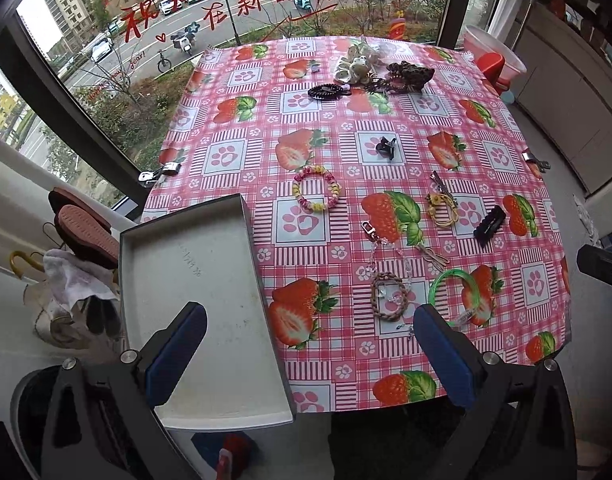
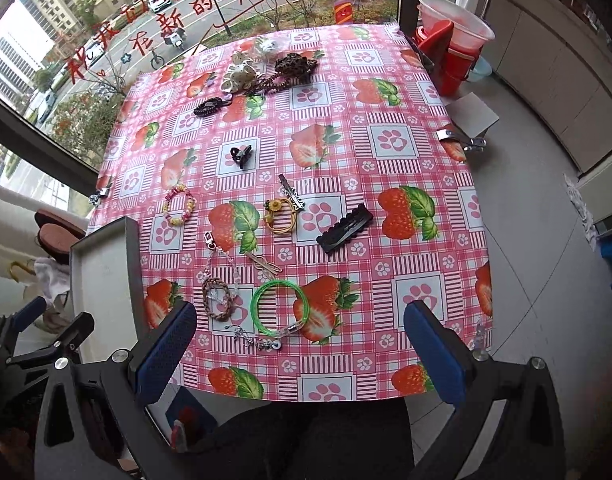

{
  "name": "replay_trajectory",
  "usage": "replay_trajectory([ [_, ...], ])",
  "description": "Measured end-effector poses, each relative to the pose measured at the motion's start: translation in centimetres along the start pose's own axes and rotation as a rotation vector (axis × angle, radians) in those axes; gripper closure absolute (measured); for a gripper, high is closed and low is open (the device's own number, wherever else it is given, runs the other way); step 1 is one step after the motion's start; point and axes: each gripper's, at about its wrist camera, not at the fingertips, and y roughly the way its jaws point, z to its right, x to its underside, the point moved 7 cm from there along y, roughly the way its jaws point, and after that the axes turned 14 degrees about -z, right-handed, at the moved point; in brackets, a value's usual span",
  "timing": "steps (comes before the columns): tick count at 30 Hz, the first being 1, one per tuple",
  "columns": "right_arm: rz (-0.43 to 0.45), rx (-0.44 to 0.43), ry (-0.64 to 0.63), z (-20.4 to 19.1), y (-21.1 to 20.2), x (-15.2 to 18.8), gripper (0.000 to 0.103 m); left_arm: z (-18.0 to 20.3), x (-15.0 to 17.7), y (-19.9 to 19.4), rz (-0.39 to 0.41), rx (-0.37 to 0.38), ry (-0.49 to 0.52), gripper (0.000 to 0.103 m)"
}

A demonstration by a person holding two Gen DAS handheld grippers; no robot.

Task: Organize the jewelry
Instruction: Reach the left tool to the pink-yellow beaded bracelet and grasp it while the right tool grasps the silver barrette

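Currently, your surface [image 2: 385,80] carries a pink strawberry-print cloth with the jewelry spread loose on it. At its left edge sits a shallow grey tray [image 1: 186,264], the only container on it; nothing lies in the tray, and its near corner overhangs the surface edge. In the right wrist view only a strip of the tray shows, the rest cut off by the left gripper.

Your left gripper [image 1: 309,356] hovers over the near edge, jaws wide apart, one pad above the tray, holding nothing. Your right gripper [image 2: 300,354] hovers likewise, jaws wide apart and empty.

Note the items, larger first: a heap of hair accessories [image 2: 266,70] at the far end, its pieces tangled and hard to separate; a green bangle [image 2: 280,306] near the front; a black hair clip [image 2: 345,228] at mid-right; a pastel bead bracelet [image 1: 315,192] just beyond the tray; a braided brown bracelet [image 2: 217,298] beside the bangle; a small black claw clip [image 1: 385,147] at centre. A clear bead chain crosses the braided bracelet; you cannot trace its full run.
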Motion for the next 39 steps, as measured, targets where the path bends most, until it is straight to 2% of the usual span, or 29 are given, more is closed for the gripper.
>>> replay_trajectory([
  [4, -0.062, -0.042, 0.065, 1.6, 2.9, 0.3, 0.0, 0.9, -1.5, 2.7, -0.021, 0.009, 0.025, 0.0],
  [8, -0.117, -0.017, 0.088, 3.2, 5.9, -0.2, 0.0, 1.4, -3.3, 5.1, -0.03, 0.002, 0.007, 0.0],
  [11, -0.146, 0.0, 0.113, 4.7, 8.4, -1.4, 0.0, 1.7, -4.9, 6.9, -0.033, 0.021, -0.019, 0.0],
  [14, -0.166, -0.003, 0.126, 5.9, 10.7, -3.1, 0.0, 1.9, -6.6, 9.0, -0.048, 0.003, -0.028, 0.0],
  [21, -0.101, 0.008, -0.01, 4.6, 13.0, -9.8, 0.0, 1.2, -11.1, 12.6, -0.036, -0.03, -0.102, 0.0],
  [27, -0.093, -0.013, -0.11, 2.2, 15.9, -14.9, 0.001, 0.2, -14.2, 15.8, -0.041, -0.047, -0.177, 0.0],
  [32, -0.088, 0.008, -0.184, 0.6, 18.0, -17.0, 0.011, -0.7, -15.6, 18.2, -0.059, -0.061, -0.228, 0.0],
  [35, -0.103, 0.019, -0.219, -0.1, 19.2, -17.3, 0.027, -1.3, -16.0, 19.6, -0.087, -0.049, -0.26, 0.0],
  [37, -0.099, 0.053, -0.239, -0.4, 19.6, -17.5, 0.028, -1.5, -16.1, 20.1, -0.093, -0.038, -0.277, 0.0],
  [38, -0.09, 0.068, -0.254, -0.7, 19.6, -17.5, 0.033, -1.6, -16.2, 20.2, -0.091, -0.028, -0.289, 0.0],
  [39, -0.084, 0.085, -0.271, -0.9, 19.6, -17.6, 0.042, -1.6, -16.2, 20.3, -0.092, -0.022, -0.296, 0.0],
])
